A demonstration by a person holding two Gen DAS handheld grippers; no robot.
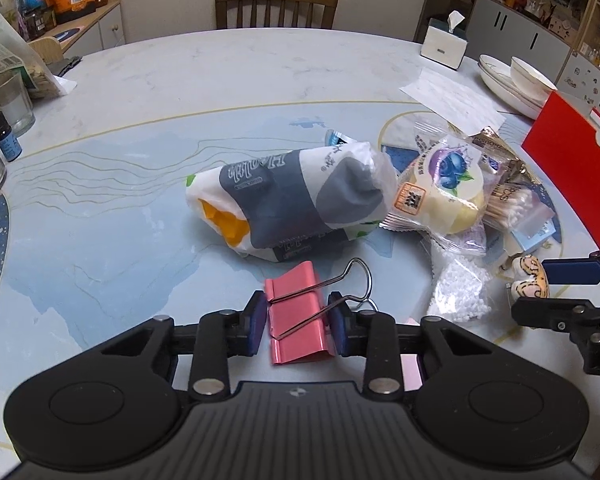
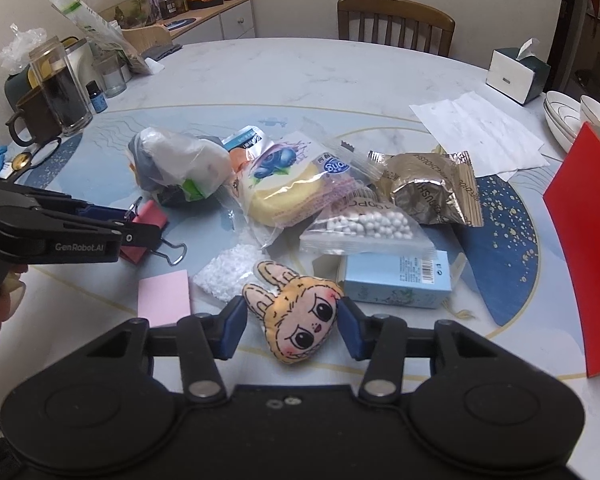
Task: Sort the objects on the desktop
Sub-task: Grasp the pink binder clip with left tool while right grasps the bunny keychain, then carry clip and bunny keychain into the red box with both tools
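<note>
A round marble table (image 2: 300, 68) holds a heap of snack packets (image 2: 284, 188) at 12 o'clock from both grippers, apparently awaiting sorting. At 6 o'clock, the right gripper (image 2: 292, 330) brackets a plush rabbit face (image 2: 300, 314); its pads sit at the toy's edges, but I cannot tell if they press. The left gripper (image 1: 298, 326) is clenched on a pink binder clip (image 1: 296, 318), seemingly ready to lift.

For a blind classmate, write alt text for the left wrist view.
Left gripper fingers pinch a pink metal binder clip on a marble-patterned table. Beyond lie a grey-and-white wrapped bun and other snack packets.
</note>
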